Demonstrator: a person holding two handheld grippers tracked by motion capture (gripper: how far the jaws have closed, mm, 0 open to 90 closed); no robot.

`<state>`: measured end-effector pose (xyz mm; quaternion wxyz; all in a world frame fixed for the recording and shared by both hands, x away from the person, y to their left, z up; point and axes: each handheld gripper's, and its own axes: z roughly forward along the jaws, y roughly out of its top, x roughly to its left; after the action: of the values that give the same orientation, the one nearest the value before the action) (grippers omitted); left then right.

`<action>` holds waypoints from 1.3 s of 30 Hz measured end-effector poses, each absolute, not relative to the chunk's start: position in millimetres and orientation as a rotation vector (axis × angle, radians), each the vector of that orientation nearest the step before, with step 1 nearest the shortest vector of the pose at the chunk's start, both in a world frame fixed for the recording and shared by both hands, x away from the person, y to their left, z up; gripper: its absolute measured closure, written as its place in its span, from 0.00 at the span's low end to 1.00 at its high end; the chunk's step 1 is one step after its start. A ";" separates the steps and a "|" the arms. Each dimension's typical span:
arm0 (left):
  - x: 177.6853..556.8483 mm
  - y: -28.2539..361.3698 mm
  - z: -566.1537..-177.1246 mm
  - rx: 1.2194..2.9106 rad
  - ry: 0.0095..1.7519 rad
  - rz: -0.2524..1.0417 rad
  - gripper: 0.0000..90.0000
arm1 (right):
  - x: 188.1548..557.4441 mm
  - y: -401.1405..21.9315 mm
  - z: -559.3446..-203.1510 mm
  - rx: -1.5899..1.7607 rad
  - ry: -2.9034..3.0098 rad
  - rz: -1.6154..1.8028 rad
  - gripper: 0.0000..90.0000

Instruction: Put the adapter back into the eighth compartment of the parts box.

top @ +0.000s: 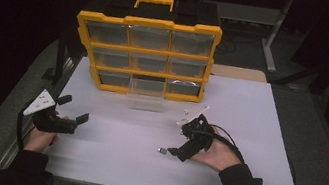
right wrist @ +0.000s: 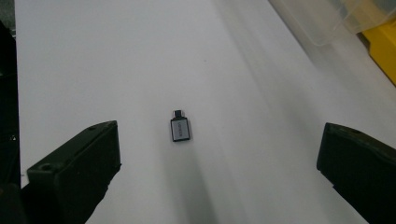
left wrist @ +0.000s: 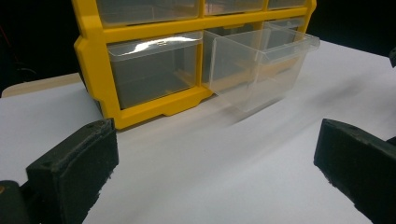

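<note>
A small grey USB adapter point(right wrist: 180, 128) lies flat on the white table point(top: 246, 136), just ahead of my right gripper point(right wrist: 217, 172) and between its two wide-apart jaws. From above, the adapter point(top: 161, 150) sits just left of the right gripper point(top: 178, 141), which is open and holds nothing. My left gripper point(top: 73, 109) rests open near the table's left edge. In its own view the left gripper point(left wrist: 215, 172) faces a yellow organizer point(left wrist: 140, 109), whose clear bottom-middle drawer point(left wrist: 261, 65) is pulled out onto the table.
The organizer point(top: 151, 22) stands upright at the back centre with three rows of clear drawers; the pulled-out drawer point(top: 146, 97) juts forward. A corner of that drawer point(right wrist: 327, 18) lies beyond the adapter. White table surface stretches between both grippers.
</note>
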<state>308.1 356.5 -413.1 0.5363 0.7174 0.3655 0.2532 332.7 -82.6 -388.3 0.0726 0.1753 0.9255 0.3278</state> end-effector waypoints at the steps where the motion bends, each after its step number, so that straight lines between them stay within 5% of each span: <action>1: 308.1 356.5 -413.1 1.708 0.869 0.603 0.00 | 332.6 -81.5 -389.1 0.527 2.785 0.984 0.00; 28: 308.4 356.1 -412.9 1.716 0.866 0.601 0.00 | 334.5 -50.7 -409.9 0.453 2.896 0.866 0.00; 39: 308.3 356.2 -412.9 1.715 0.866 0.602 0.00 | 337.4 -37.0 -413.1 0.421 2.971 0.757 0.15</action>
<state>308.3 356.2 -412.9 0.5349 0.7198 0.3634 0.2527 337.4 -37.0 -413.1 0.0237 0.1359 0.9598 0.2445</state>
